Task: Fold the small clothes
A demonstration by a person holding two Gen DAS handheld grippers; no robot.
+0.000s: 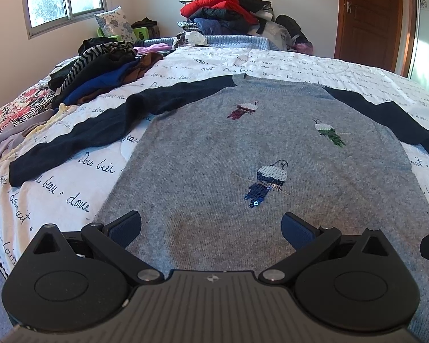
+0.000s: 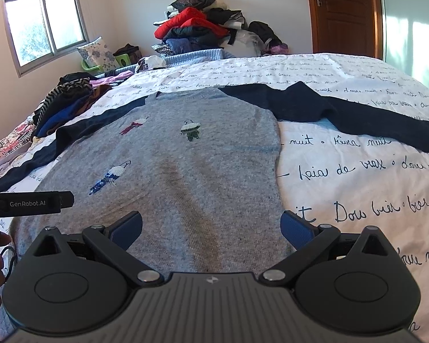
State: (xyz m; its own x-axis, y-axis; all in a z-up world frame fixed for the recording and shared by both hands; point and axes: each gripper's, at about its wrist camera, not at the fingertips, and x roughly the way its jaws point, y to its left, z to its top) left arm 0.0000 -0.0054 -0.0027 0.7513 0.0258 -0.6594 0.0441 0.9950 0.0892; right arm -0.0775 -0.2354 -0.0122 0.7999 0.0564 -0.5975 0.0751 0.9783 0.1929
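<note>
We see the grey sweater (image 1: 214, 154) lying flat and face up on the bed (image 1: 71, 188), dark sleeves (image 1: 80, 134) spread out to both sides. Left gripper (image 1: 211, 228) and right gripper (image 2: 211, 227) hover over its hem, both wide open, holding nothing. Clothes pile (image 1: 100, 68) sits at far left.

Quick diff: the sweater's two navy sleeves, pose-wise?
The left navy sleeve runs out nearly straight toward the pile of dark clothes; the right navy sleeve humps up in a fold near the shoulder before spreading out. Left looks narrower, right bunched wider. Both lie unfolded on the white script-print bedspread, attached to the grey knit sweater.
</note>
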